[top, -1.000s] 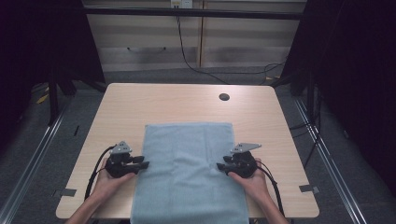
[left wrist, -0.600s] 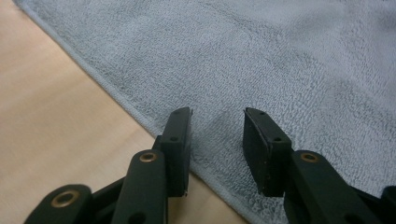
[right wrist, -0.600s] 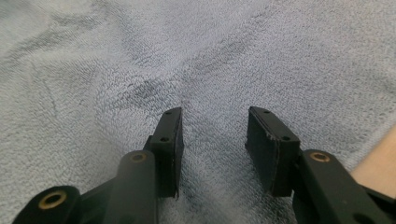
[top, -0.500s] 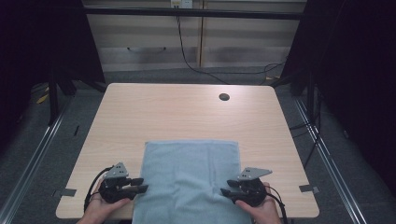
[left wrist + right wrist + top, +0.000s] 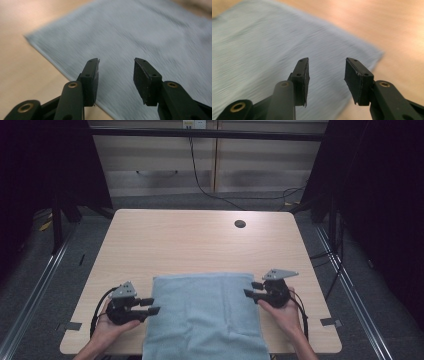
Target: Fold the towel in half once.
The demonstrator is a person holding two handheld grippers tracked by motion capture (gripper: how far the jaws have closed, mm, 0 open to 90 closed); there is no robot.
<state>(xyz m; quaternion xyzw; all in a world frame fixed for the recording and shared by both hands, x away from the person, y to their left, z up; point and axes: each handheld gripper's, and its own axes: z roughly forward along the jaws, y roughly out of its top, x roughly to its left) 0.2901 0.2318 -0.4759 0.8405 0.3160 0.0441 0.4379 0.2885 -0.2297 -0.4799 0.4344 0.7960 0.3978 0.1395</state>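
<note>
Black jaws of my left gripper have just been opening, nothing between them; my right gripper gapes empty too. Overhead, the blue towel overhangs the table's near edge.

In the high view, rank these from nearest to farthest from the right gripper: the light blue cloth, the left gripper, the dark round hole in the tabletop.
From the right gripper:
1. Light blue cloth, right beside its jaws, at the table's near edge.
2. Dark round hole, toward the wooden tabletop's far edge.
3. Left gripper, across the cloth at its other side.
</note>
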